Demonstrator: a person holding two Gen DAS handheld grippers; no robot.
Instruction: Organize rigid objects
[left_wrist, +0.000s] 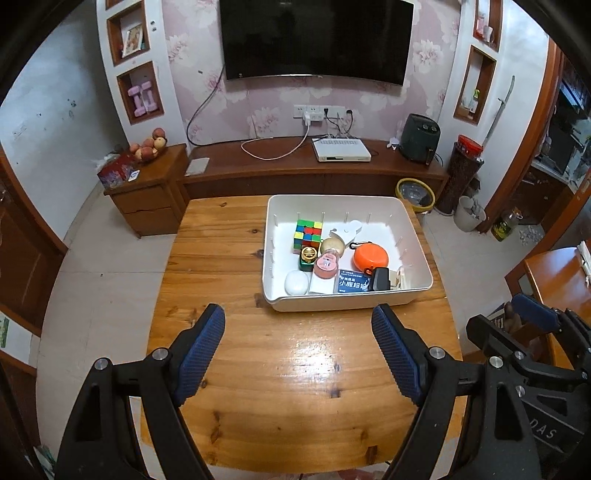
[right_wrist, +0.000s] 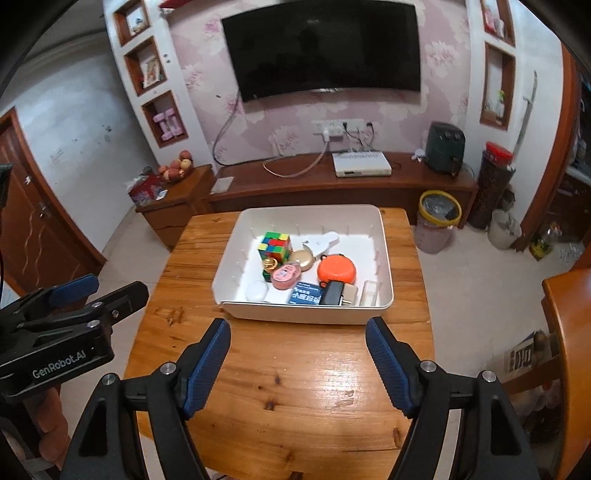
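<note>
A white bin (left_wrist: 417, 240) (right_wrist: 384, 240) stands on the far half of a wooden table (left_wrist: 258, 369) (right_wrist: 295, 387). In it lie a Rubik's cube (left_wrist: 307, 236) (right_wrist: 275, 246), an orange round case (left_wrist: 370, 256) (right_wrist: 337, 272), a pink round item (left_wrist: 326, 266) (right_wrist: 285, 275), a blue box (left_wrist: 352, 284) (right_wrist: 306, 295), a black charger (left_wrist: 380, 278) (right_wrist: 332, 293), a white case (left_wrist: 295, 283) (right_wrist: 256, 291) and other small items. My left gripper (left_wrist: 298, 325) is open and empty above the near table. My right gripper (right_wrist: 298, 338) is open and empty, too.
A TV cabinet (left_wrist: 314, 170) with a white set-top box (left_wrist: 341, 149) runs along the back wall. A yellow-rimmed bin (right_wrist: 439, 221) stands on the floor behind the table. A wooden chair (right_wrist: 569, 369) is at the right.
</note>
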